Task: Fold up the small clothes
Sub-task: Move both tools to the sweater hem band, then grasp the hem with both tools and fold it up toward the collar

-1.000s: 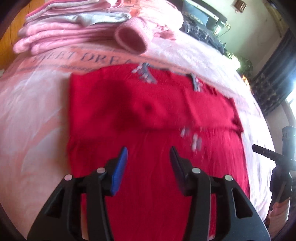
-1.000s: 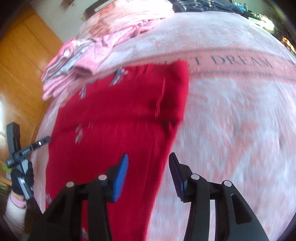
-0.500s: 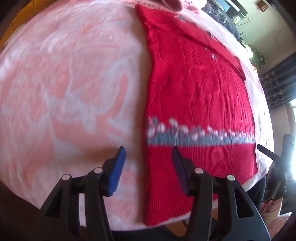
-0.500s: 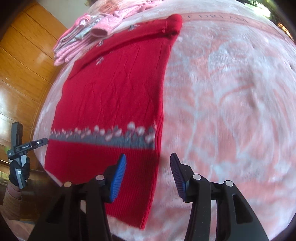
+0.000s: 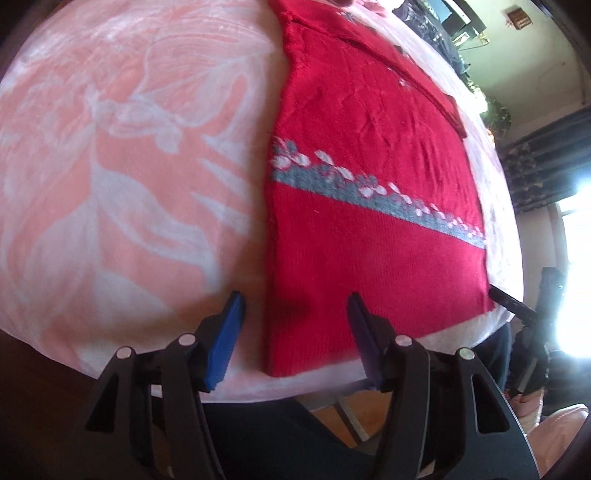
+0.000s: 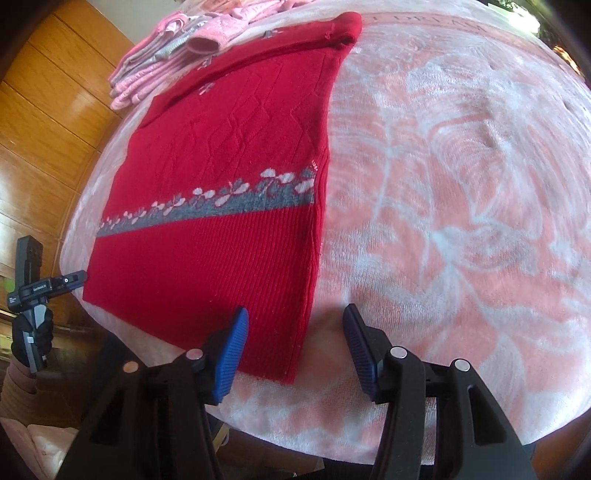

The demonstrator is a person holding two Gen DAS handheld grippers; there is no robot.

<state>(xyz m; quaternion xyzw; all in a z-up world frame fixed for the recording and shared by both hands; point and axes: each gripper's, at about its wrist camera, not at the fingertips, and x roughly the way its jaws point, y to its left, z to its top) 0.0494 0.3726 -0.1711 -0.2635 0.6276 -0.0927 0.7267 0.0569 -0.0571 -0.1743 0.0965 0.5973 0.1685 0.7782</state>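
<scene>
A red knitted sweater (image 5: 369, 155) with a grey and white flower band lies flat on the pink blanket, sleeves folded across its far end. My left gripper (image 5: 295, 314) is open over the sweater's near left hem corner, with nothing between its fingers. The same sweater (image 6: 229, 177) shows in the right wrist view, and my right gripper (image 6: 295, 325) is open above its near right hem corner, holding nothing. Each gripper shows at the edge of the other's view: the right gripper (image 5: 517, 306) and the left gripper (image 6: 48, 288).
The pink flowered blanket (image 6: 461, 192) covers the bed, whose near edge runs just under both grippers. A stack of folded pink clothes (image 6: 173, 48) sits beyond the sweater's far end. Wooden panelling (image 6: 40, 122) stands left. Dark clutter (image 5: 439, 26) and a curtained window (image 5: 546, 173) lie far right.
Both grippers drew back from the sweater's far end to its near hem corners and stayed open. The sweater has not moved.
</scene>
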